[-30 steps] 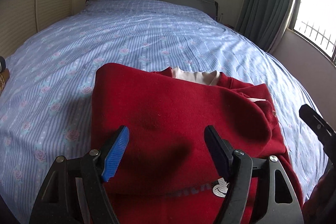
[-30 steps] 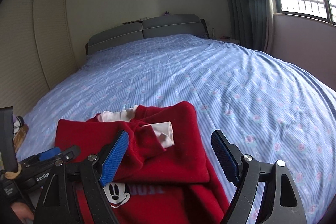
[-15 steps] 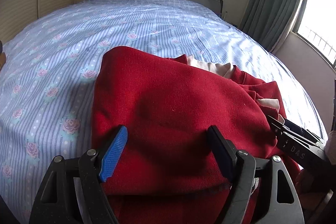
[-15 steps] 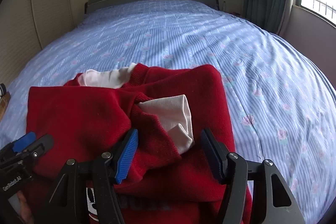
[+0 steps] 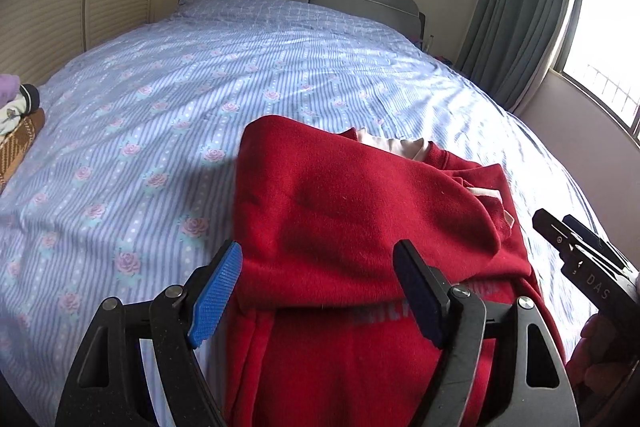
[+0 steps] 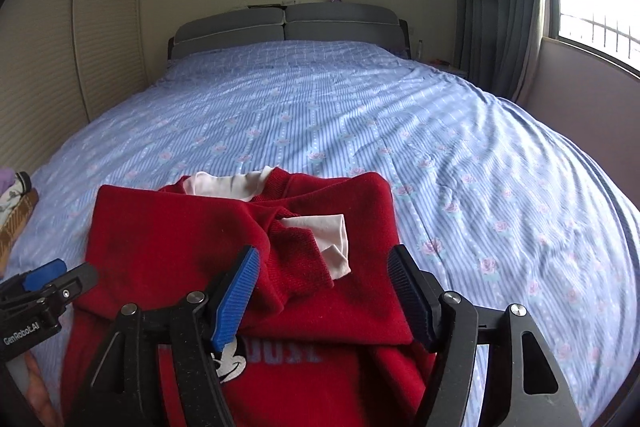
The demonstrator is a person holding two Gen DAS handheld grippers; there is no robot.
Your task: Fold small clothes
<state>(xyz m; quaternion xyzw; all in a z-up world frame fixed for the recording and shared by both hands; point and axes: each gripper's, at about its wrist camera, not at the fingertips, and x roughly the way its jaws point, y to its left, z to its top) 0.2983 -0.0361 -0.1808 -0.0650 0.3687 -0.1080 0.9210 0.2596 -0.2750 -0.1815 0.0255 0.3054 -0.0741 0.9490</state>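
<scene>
A small red sweatshirt (image 5: 360,227) with a white collar lies on the bed, its sleeves folded across the body; a Mickey Mouse print shows near the hem in the right wrist view (image 6: 240,267). My left gripper (image 5: 320,291) is open and empty, hovering over the sweatshirt's left near part. My right gripper (image 6: 324,295) is open and empty above the folded right sleeve with its white cuff (image 6: 332,243). Each gripper shows at the edge of the other's view: the right one (image 5: 580,259), the left one (image 6: 44,287).
The bed (image 5: 200,87) has a blue striped cover with roses and a grey headboard (image 6: 288,23). A pile of other clothes (image 5: 16,123) lies at the left edge. Curtains (image 6: 500,7) and a window are on the right.
Both grippers have pulled back and risen from the sweatshirt, staying open. The garment lies as it did.
</scene>
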